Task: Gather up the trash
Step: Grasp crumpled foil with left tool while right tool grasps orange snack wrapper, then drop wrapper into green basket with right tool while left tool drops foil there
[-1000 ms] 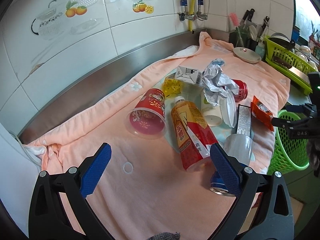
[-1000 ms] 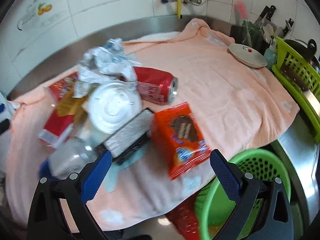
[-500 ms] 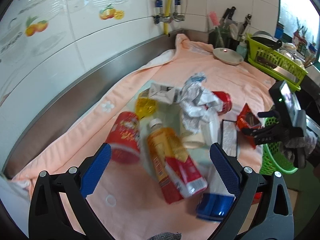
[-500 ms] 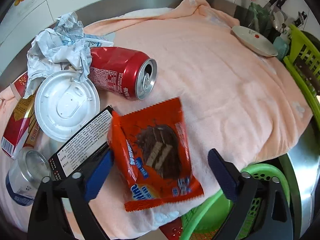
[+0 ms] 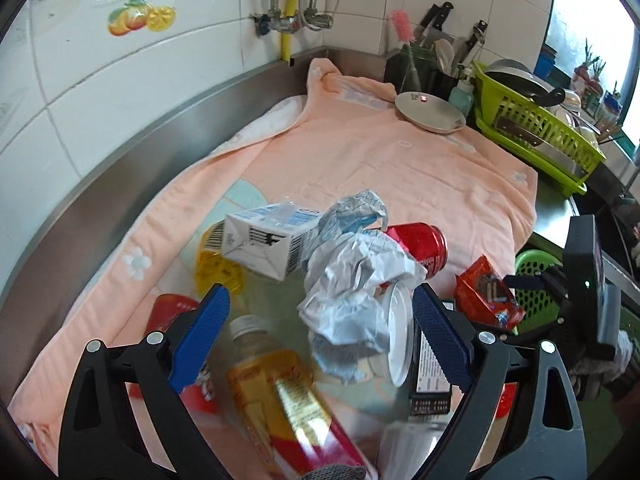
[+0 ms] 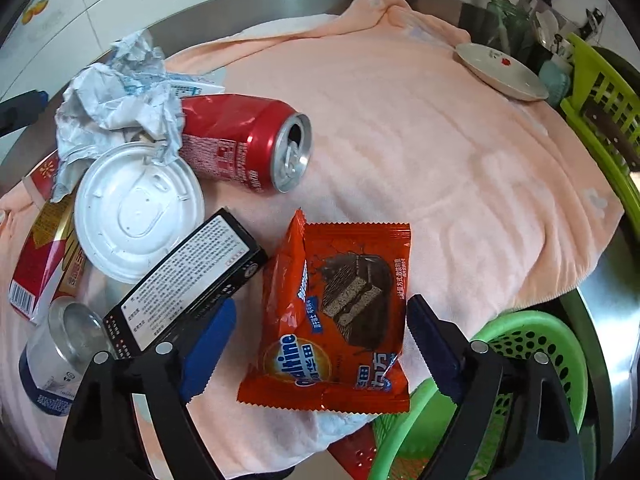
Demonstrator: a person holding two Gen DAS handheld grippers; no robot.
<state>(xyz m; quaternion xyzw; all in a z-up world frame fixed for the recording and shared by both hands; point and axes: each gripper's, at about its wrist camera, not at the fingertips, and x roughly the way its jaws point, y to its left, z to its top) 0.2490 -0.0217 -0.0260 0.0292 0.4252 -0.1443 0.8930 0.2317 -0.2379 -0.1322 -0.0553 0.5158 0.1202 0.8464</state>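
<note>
Straddling the orange snack wrapper (image 6: pixel 332 312), the right tool (image 6: pixel 320 344) has its blue pads on either side of the packet but not yet pressing it; its jaws have just been closing, and a gap shows on both sides. The wrapper lies flat at the near edge of the peach towel (image 6: pixel 420 128) spread over the surface, directly above the green basket (image 6: pixel 532 344) that stands below the edge, so a short carry outward would likely drop it in. A black box (image 6: pixel 188 280) touches the wrapper's left side, which leaves that pad little room.

Over the main heap, the left tool (image 5: pixel 316 336) hangs open and holds nothing, its jaws having narrowed slightly. Crumpled paper (image 5: pixel 352 280) sits between its pads in view, with a white lid (image 5: pixel 400 332) tilted against it, a red can (image 5: pixel 420 244) behind, a milk carton (image 5: pixel 268 240) to the left and a tea bottle (image 5: pixel 288 392) close underneath. These pieces overlap, so lifting one may drag its neighbours. Beyond the heap the towel is bare up to a plate (image 5: pixel 432 112).
</note>
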